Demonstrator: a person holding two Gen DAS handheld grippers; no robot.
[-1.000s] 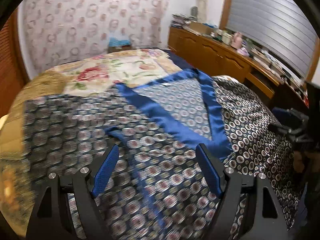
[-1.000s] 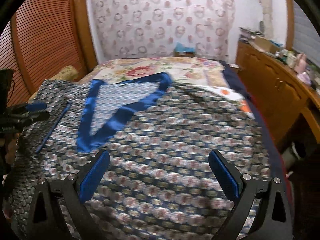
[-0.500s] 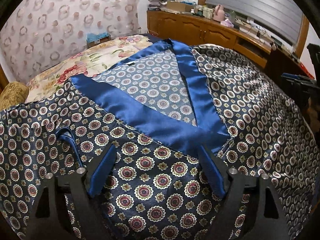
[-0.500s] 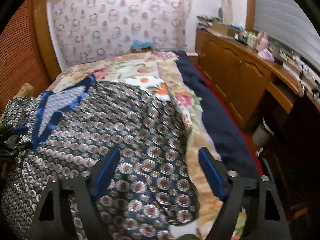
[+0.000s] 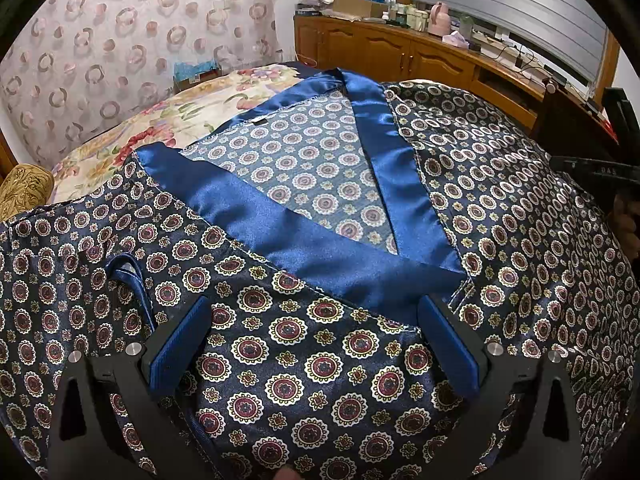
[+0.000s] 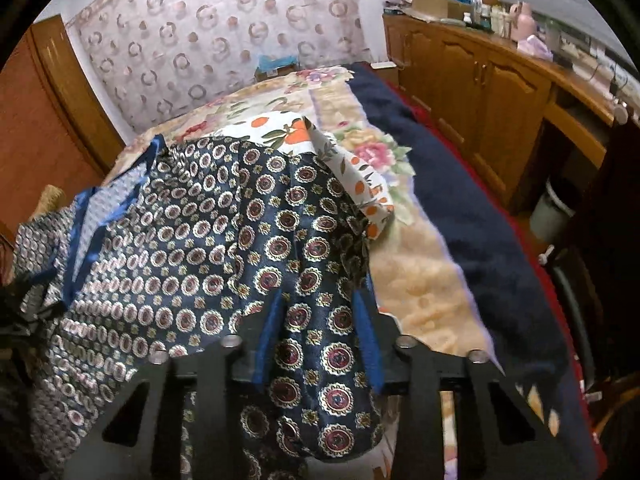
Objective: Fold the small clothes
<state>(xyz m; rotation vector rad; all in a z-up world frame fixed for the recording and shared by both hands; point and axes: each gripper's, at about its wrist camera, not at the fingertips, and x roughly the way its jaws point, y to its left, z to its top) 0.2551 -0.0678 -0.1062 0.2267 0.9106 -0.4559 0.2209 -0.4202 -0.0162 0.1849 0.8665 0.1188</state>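
Note:
A dark blue patterned silk robe [image 5: 500, 216] with a plain blue satin collar [image 5: 256, 208] lies spread on the bed. My left gripper [image 5: 316, 320] is open just above the robe's front, below the point of the collar. A thin blue belt loop [image 5: 132, 280] lies by its left finger. My right gripper [image 6: 318, 312] is shut on a fold of the robe [image 6: 224, 240] at its right edge and holds it raised, with cloth bunched between the blue pads [image 6: 362, 320]. The right gripper also shows at the right edge of the left wrist view [image 5: 592, 168].
A floral bedspread [image 6: 420, 280] covers the bed, with a dark blue blanket [image 6: 480, 216] along its right side. An orange-print cloth [image 6: 320, 140] lies under the robe's far edge. A wooden cabinet [image 6: 500, 80] with clutter stands at the right. A patterned curtain [image 5: 140, 40] hangs behind.
My right gripper has closed on the robe's right edge and lifted the fabric. My left gripper has come lower and closer to the robe, still open.

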